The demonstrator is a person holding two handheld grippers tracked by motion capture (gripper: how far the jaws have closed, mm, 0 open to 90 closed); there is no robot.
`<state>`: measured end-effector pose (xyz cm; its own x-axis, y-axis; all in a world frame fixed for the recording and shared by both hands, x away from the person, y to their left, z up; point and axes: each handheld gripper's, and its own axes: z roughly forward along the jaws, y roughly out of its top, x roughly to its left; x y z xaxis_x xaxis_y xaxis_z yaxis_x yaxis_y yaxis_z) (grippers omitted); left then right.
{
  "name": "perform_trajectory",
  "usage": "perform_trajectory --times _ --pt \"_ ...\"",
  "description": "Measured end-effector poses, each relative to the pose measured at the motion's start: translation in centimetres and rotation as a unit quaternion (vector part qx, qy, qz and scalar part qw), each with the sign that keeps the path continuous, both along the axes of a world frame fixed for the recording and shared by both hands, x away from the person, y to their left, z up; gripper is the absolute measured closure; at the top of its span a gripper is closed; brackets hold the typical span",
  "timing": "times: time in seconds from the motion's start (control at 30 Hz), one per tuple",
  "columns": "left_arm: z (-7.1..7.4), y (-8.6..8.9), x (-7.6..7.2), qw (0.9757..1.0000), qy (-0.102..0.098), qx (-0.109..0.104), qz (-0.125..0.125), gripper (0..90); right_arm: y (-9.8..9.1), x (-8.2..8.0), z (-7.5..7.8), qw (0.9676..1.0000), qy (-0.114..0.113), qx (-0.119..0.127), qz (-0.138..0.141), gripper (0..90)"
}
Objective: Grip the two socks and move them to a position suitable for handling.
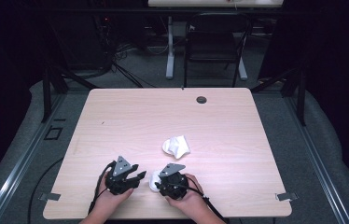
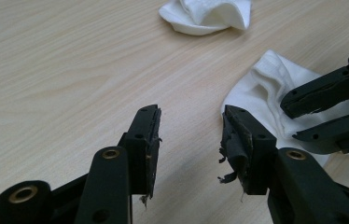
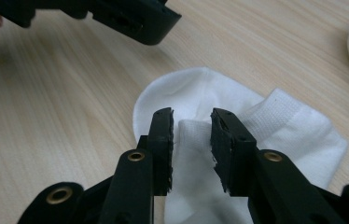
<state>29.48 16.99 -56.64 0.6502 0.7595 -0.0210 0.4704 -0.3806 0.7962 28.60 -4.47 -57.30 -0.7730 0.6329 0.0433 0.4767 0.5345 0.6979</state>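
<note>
Both grippers are matte black. The left gripper [image 1: 137,176] and the right gripper [image 1: 155,183] each carry a grey three-cornered plate on top, pierced with small dark holes, and a black cable trails back from each body. Brass-coloured rivets sit at the linkage joints behind the fingers [image 2: 145,140]. The pads on the inner faces are worn: frayed black shreds hang off their edges, worst on the left gripper's. The forearms look bare, perhaps sleeveless, though little of them is in frame

A pale wooden desk [image 1: 238,121] stands mid-frame on grey carpet [image 1: 135,74]. Top centre stands a dark chair [image 1: 215,42]; the surroundings are dim.
</note>
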Motion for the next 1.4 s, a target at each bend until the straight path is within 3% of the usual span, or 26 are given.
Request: perform_trajectory --times 0.13,0.3,0.93,1.1,1.2,1.4 --pt "0.0 0.0 0.0 1.0 0.0 0.0 -0.001 56.1 0.0 0.0 -0.3 0.9999 -0.009 -0.004 -0.006 74.4" --pt "0.0 -0.2 0.0 1.0 -0.001 0.001 -0.002 56.1 -0.2 0.2 -0.2 0.9999 0.001 0.006 -0.012 86.4" --pt "-0.3 -1.5 0.0 0.9998 0.009 -0.003 -0.019 56.8 -1.6 0.1 1.4 0.9983 -0.003 0.05 -0.031 87.2" --pt "-0.3 -2.1 -0.1 0.9995 0.015 -0.008 -0.027 58.8 -1.8 0.2 1.6 0.9978 -0.006 0.055 -0.035 87.2" --pt "-0.5 -2.5 -0.1 0.9991 0.019 0.0 -0.038 59.6 -2.0 0.2 1.7 0.9981 -0.006 0.051 -0.034 87.2" --pt "0.1 -2.6 -0.3 0.9992 0.012 -0.015 -0.035 59.5 -2.0 0.1 1.8 0.9978 -0.01 0.054 -0.036 87.2"
